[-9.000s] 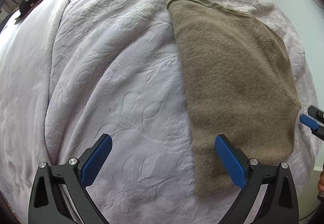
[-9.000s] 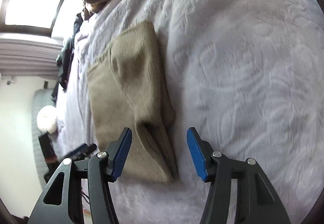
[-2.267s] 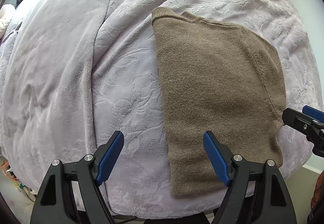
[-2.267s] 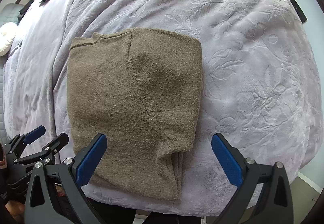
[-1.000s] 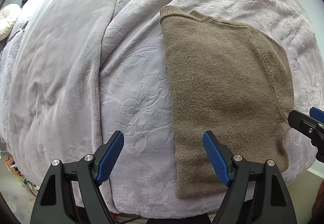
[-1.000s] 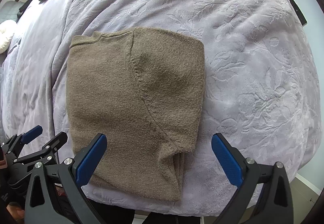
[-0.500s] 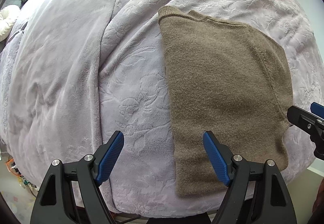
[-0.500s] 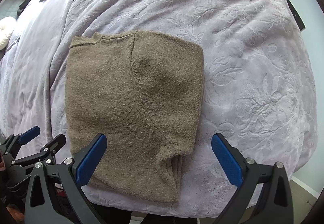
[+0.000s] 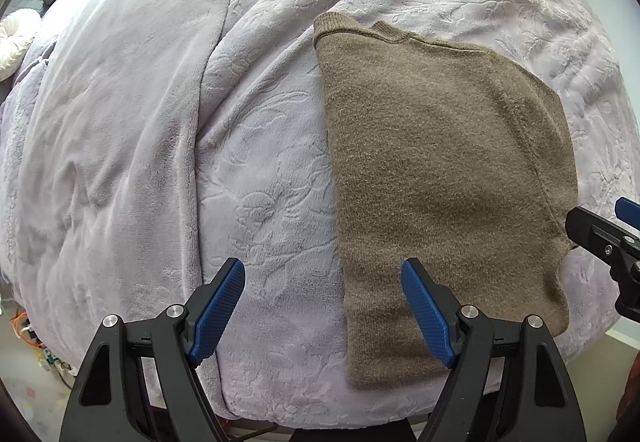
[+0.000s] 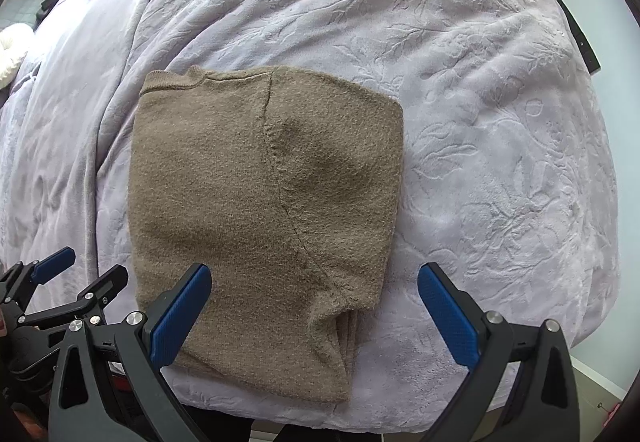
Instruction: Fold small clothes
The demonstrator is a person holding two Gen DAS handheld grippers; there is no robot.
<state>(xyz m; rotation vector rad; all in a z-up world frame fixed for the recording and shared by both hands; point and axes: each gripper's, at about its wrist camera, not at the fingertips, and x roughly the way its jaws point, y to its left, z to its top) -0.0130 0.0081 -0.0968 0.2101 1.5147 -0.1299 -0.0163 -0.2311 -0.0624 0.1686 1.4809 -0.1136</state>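
Right wrist view: folded sweater under gaping right tongs; left tongs gape astride its left edge

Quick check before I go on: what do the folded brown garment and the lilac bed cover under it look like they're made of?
Folded brown garment: looks like a soft knit, maybe wool or a wool blend; matte, fuzzy surface, ribbed edge at the far corner, a visible seam line. Lilac bed cover: looks like plush fleece or velvet-type fabric; short pile with a slight sheen and an embossed leaf pattern. Exact fibres can't be told.
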